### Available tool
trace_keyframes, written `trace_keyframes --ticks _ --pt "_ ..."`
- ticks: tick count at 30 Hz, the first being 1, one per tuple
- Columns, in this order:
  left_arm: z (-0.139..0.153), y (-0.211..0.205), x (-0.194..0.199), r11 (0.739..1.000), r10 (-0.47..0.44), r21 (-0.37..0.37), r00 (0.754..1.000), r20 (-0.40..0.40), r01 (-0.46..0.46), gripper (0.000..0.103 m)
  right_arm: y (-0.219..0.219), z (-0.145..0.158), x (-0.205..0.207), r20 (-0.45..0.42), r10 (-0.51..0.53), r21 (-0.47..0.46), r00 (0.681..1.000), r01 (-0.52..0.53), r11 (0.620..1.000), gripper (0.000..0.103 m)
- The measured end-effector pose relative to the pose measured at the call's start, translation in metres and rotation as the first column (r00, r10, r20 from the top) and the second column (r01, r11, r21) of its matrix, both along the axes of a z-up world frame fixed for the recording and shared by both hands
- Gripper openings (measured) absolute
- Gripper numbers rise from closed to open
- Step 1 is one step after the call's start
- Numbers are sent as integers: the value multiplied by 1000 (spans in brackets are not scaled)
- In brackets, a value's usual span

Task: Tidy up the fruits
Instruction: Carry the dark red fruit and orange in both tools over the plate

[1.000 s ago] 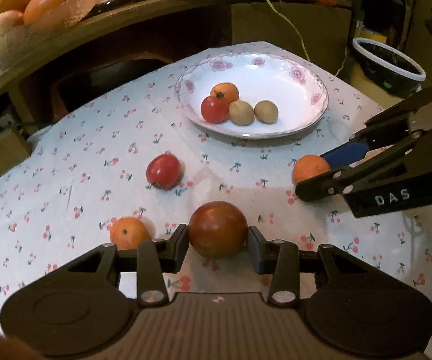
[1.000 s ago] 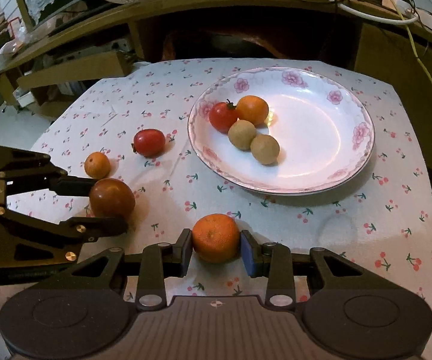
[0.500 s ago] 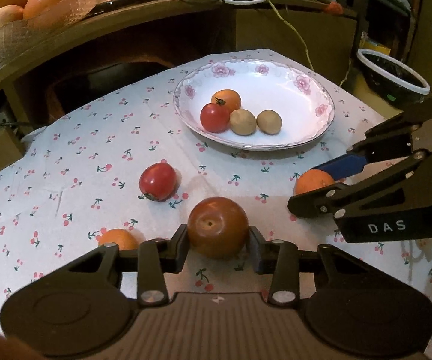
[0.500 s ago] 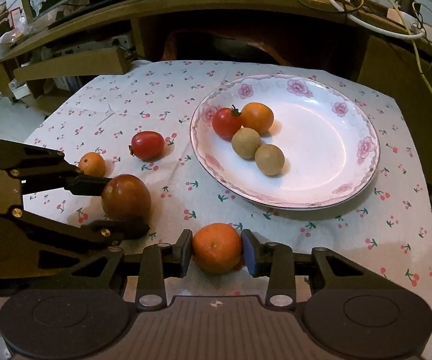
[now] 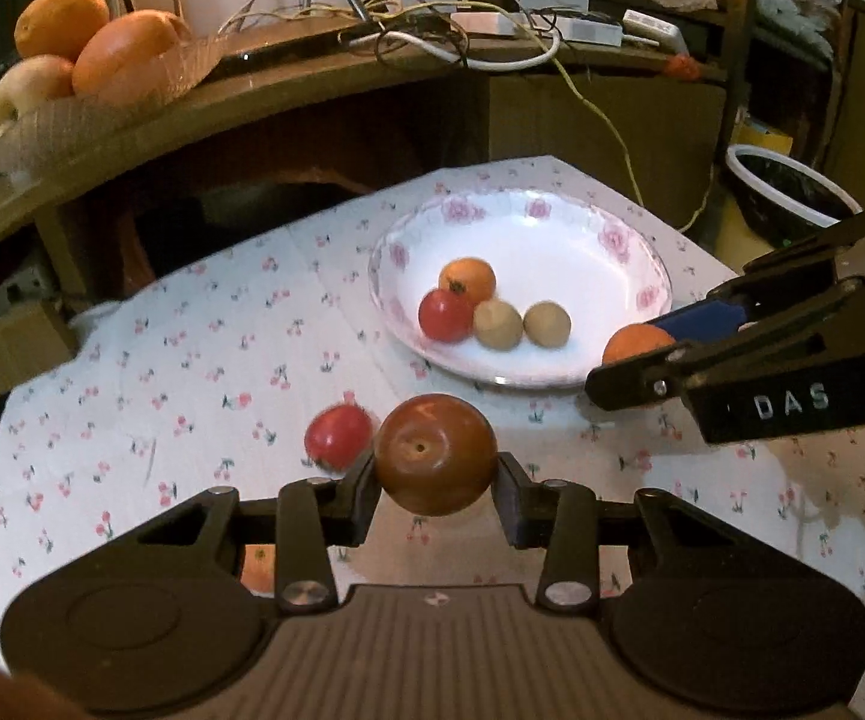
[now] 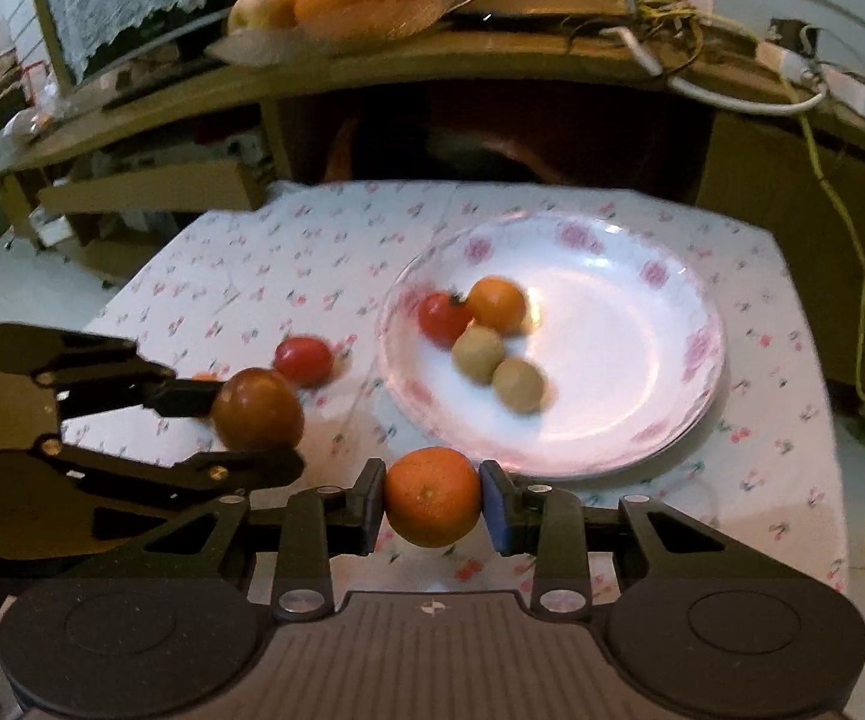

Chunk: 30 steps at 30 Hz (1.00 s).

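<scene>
Fruits split three ways: a dark tomato (image 5: 436, 453) clamped in the left gripper (image 5: 436, 483), an orange (image 6: 433, 495) pinched in the right gripper (image 6: 433, 501), both low centre of frame. The plate (image 6: 660, 420) mid-frame holds four more. A red tomato (image 5: 337, 438) lies on the cloth (image 5: 192, 372) just left of the dark one, short of the plate.

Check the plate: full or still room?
Still room. The plate holds four small fruits bunched on its left side; the right half is bare white.
</scene>
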<state>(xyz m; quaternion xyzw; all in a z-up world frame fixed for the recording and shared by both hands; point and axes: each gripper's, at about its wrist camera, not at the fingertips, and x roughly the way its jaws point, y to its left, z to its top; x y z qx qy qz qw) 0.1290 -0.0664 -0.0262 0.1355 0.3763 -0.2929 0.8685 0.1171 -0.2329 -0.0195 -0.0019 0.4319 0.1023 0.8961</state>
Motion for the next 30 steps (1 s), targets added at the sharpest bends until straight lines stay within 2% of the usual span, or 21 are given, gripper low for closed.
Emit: trace_keyframes --ticks 11,19,24,30 --pt "1 -52 31 998 -43 38 998 43 41 45 -26 -5 26 15 -100 -28 995 101 995 34" --pt "-6 -64 39 995 -55 84 996 66 49 45 -33 -18 45 -1 -106 -62 994 106 992 34" --pt "-9 -74 46 992 -65 111 995 80 56 45 -38 -18 54 22 -101 -60 995 102 993 35" --pt "-10 -75 56 995 -38 94 997 60 32 45 -45 -24 64 13 -119 -68 993 119 991 36"
